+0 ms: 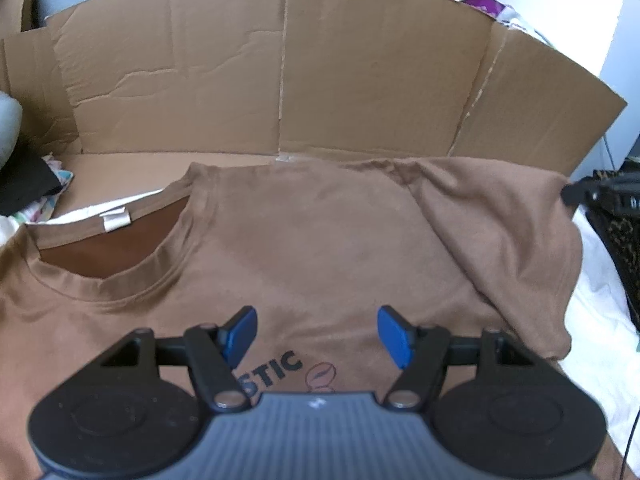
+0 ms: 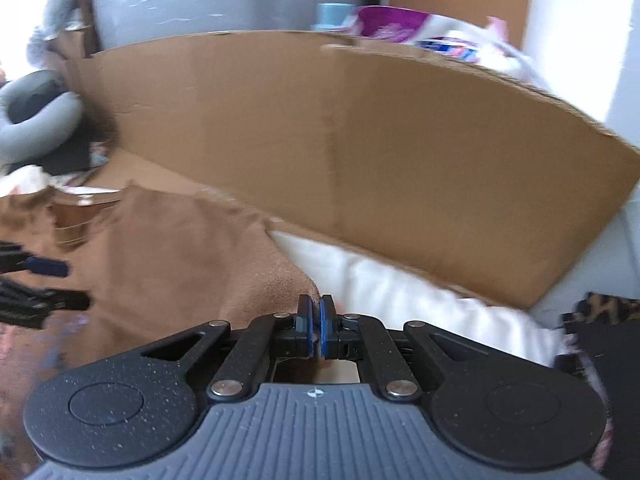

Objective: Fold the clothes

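One sleeve fold in hand: right gripper (image 2: 317,322) is pinched closed on the sleeve (image 1: 516,240) of the brown T-shirt (image 1: 304,240), which lies flat before the cardboard (image 1: 280,80). Left gripper (image 1: 316,334) hovers wide apart, empty, over the chest. Next, I judge, carry the sleeve inward across the body.

The brown T-shirt (image 1: 312,240) is soft matt knit cloth with ribbed stitching round the collar, a small white woven label (image 1: 116,221) inside the neck, and dark flat print on the chest. Behind it, toward twelve o'clock, the cardboard (image 1: 280,72) is dull brown paperboard, creased and dented, with rough torn edges. The white bedding (image 2: 400,292) at three o'clock looks like soft, faintly wrinkled cloth. The left gripper (image 1: 316,330) has matt black speckled plastic arms, shiny metal pivot pins, a ribbed grey body and smooth blue fingers (image 1: 394,336); the right gripper (image 2: 318,328) is alike.
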